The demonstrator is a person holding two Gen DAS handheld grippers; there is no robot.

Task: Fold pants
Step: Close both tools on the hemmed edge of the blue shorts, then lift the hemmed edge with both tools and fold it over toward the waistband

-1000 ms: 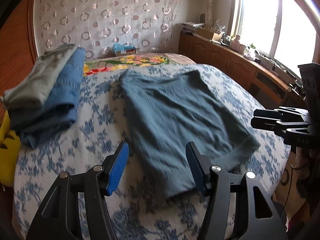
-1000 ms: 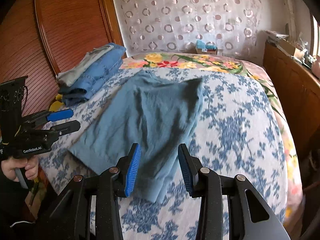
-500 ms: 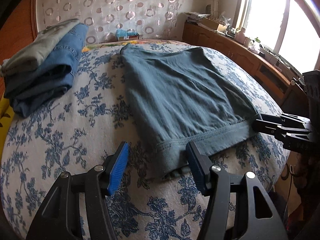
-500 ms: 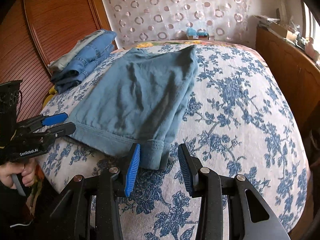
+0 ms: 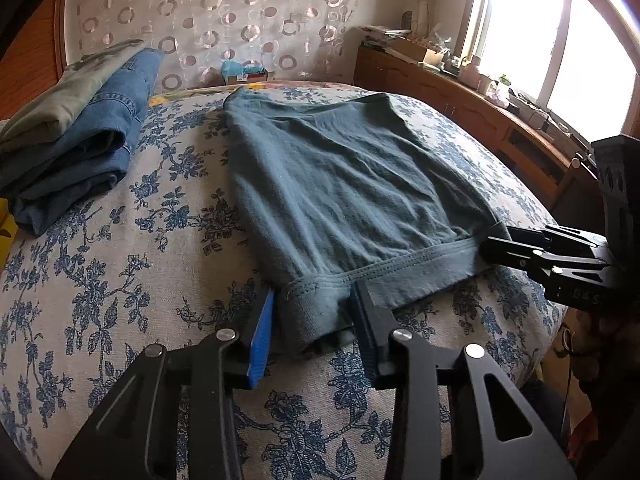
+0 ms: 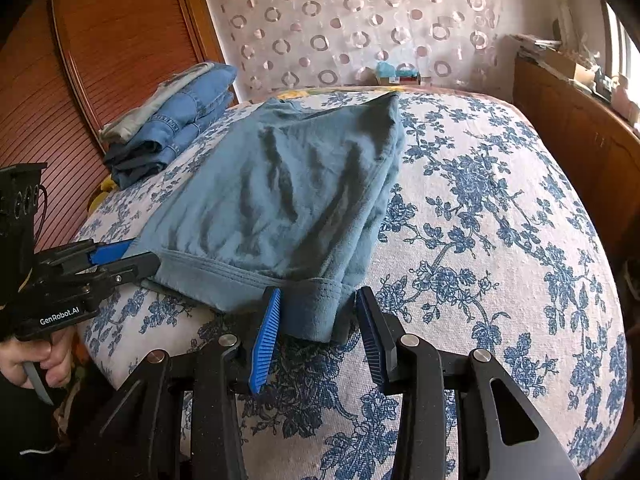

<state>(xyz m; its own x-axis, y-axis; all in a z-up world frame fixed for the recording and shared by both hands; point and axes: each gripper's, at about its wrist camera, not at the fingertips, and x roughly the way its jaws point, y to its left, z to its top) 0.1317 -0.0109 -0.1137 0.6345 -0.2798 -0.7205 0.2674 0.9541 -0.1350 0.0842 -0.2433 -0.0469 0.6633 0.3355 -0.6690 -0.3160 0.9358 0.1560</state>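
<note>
We see the teal pants (image 5: 344, 184) lying folded flat on the flowered bed (image 5: 120, 264), hem towards us. Since a second ago both grippers have dropped to its corners: the left gripper (image 5: 314, 332) has just been closing around one, the right gripper (image 6: 318, 330) brackets the other, unclamped.

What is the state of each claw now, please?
Left claw: just been closing around the pants hem corner; grip cannot be told.
Right claw: open, hem corner between, not pinched.

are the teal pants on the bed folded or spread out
Folded. The pants lie doubled on the bed, layered edges stacked along one side, cuffs together at the near end.
</note>
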